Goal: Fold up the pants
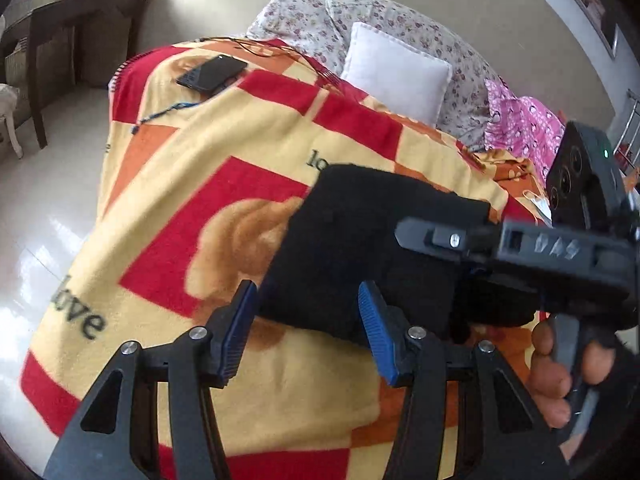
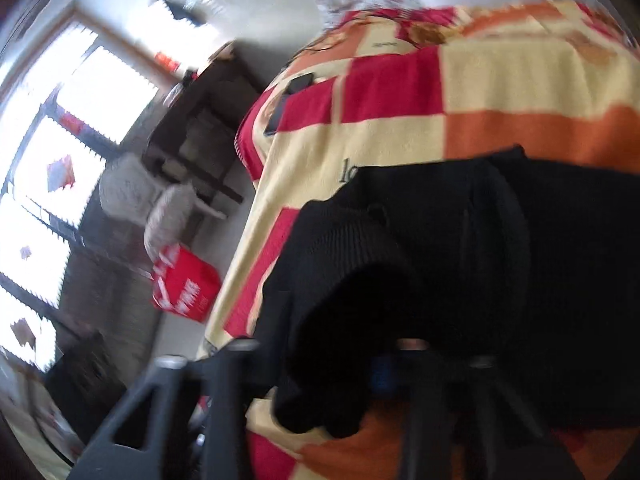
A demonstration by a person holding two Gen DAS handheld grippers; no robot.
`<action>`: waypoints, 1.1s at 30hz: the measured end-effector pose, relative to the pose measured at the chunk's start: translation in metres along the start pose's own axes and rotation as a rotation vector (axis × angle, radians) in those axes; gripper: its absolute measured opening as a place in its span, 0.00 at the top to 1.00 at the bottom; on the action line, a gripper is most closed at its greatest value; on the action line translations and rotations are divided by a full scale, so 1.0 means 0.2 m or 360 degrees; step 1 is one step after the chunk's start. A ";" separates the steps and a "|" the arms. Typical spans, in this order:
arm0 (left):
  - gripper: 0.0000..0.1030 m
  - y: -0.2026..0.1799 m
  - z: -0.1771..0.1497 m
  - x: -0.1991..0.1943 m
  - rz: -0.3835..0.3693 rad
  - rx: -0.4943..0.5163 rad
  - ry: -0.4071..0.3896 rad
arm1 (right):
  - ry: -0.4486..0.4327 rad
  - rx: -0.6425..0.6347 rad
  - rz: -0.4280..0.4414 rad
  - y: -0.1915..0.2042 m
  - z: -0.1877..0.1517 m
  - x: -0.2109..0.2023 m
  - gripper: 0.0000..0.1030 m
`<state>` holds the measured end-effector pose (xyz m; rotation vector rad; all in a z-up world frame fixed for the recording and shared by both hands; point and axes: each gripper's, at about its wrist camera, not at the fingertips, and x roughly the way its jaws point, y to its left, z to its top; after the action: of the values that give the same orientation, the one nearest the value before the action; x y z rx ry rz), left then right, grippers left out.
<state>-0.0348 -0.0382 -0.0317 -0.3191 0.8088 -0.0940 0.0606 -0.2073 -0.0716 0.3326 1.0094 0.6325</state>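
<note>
Black pants (image 1: 360,248) lie folded in a compact bundle on a red, yellow and orange blanket (image 1: 180,208). My left gripper (image 1: 308,316) is open, its blue pads just at the bundle's near edge, holding nothing. My right gripper (image 1: 416,236) reaches in from the right over the bundle, held by a gloved hand (image 1: 560,368). In the blurred right wrist view the black pants (image 2: 440,280) drape over my right gripper (image 2: 360,364) and hide its fingertips, so its jaw state does not show.
A black phone (image 1: 212,74) and a cable lie at the blanket's far end. A white cushion (image 1: 396,76), floral pillows (image 1: 320,20) and pink cloth (image 1: 524,124) sit beyond. A dark desk (image 1: 80,32) and a red bag (image 2: 184,288) stand on the floor at the left.
</note>
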 end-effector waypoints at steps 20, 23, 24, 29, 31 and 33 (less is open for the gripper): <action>0.46 -0.27 0.13 0.06 0.0016 0.0203 -0.0019 | -0.0223 -0.0220 -0.0524 -0.36 0.06 -0.66 0.90; 0.42 -0.32 0.14 0.09 0.0033 0.0238 -0.0012 | -0.0211 -0.0193 -0.0595 -0.45 0.03 -0.65 0.89; 0.42 -0.33 0.14 0.10 0.0034 0.0239 -0.0006 | -0.0195 -0.0181 -0.0642 -0.49 0.02 -0.62 0.88; 0.42 -0.40 0.16 0.14 0.0051 0.0277 0.0013 | -0.0222 -0.0086 -0.0644 -0.57 0.00 -0.61 0.71; 0.42 -0.42 0.18 0.15 0.0066 0.0286 0.0013 | -0.0291 -0.0055 -0.0710 -0.57 0.00 -0.69 0.61; 0.42 -0.45 0.20 0.17 0.0080 0.0295 0.0008 | -0.0389 -0.0035 -0.0720 -0.55 0.00 -0.79 0.61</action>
<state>0.0211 -0.1209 -0.0002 -0.1239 0.8064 -0.1220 0.0377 -0.3919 -0.0231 0.1482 0.8051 0.1871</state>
